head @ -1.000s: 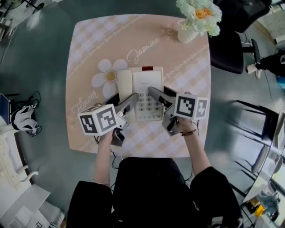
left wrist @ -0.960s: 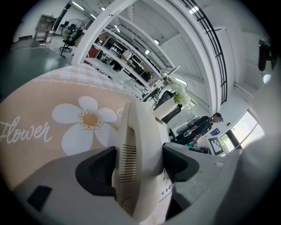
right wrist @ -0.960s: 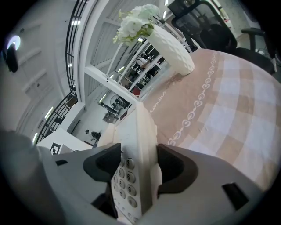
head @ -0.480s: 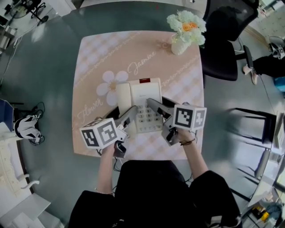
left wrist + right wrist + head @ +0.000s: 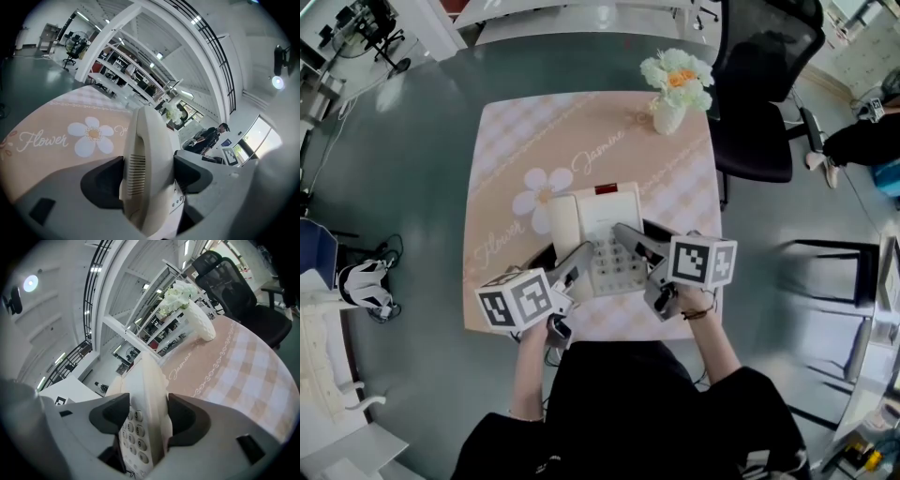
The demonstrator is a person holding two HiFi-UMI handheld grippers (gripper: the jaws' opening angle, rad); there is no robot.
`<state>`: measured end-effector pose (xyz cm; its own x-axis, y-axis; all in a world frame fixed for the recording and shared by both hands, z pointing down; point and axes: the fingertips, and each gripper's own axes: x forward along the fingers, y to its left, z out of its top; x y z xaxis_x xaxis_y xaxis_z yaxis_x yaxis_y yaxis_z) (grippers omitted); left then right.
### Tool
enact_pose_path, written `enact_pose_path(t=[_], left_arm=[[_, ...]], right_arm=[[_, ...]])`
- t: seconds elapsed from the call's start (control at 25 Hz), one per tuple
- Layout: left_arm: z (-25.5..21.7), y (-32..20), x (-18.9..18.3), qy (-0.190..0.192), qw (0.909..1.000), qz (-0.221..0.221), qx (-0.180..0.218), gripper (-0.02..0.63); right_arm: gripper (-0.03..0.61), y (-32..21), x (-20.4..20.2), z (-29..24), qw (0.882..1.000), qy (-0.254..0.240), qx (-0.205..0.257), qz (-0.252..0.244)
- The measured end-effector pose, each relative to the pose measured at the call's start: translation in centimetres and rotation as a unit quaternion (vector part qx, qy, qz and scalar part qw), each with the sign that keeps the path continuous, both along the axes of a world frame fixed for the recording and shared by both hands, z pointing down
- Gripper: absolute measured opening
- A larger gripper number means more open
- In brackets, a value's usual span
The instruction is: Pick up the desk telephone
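Two-sided grip on the desk telephone [image 5: 598, 225], one set of tongs per long edge. My read is that the body is too wide for one set, so opposed grips stop it tipping or twisting on the lift.

Left tongs [image 5: 146, 174]: jaws partly closed, pads pressing both faces of the phone's left edge. The handset [image 5: 149, 140] runs straight out from between them. Gripping there likely pins the handset in its cradle so it can't drop off.

Right tongs [image 5: 143, 414]: same story, jaws closed onto the right edge. The keypad [image 5: 130, 439] sits just inside the inner jaw, with the phone body extending ahead.

Relative position: the phone sits between the two tongs and ahead of both. Both grip at its near end, so the far end overhangs unsupported.

Can't tell from any view whether the base is clear of the worktop [image 5: 502, 178] yet.

A vase of flowers [image 5: 673, 89] stands well beyond the phone's far end, out of the way.

Risk, as a judgement: uneven lift between the hands tilts the phone and the handset slides.
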<state>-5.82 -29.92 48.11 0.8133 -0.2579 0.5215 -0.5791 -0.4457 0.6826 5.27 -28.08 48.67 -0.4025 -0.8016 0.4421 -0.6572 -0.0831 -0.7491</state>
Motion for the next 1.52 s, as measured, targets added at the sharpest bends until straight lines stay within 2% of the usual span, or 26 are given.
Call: enact_pose_path(t=[0.72,1.16,1.52], left_arm=[[-6.3,2.5,-0.6,0.027,0.9989,-0.009,0.038,0.325],[-9.0,3.0,-0.7,0.038,0.9972,-0.005,0.064,0.325],[-9.7,3.0,-0.8,0.035,0.9968,0.000,0.071,0.325]], right_arm=[[0.233,2.3,-0.3,-7.0,0.998,0.021,0.058,0.013],[0.233,3.1,-0.5,-9.5,0.996,0.026,0.083,0.021],[0.233,3.3,-0.5,-10.2,0.995,0.022,0.086,0.034]])
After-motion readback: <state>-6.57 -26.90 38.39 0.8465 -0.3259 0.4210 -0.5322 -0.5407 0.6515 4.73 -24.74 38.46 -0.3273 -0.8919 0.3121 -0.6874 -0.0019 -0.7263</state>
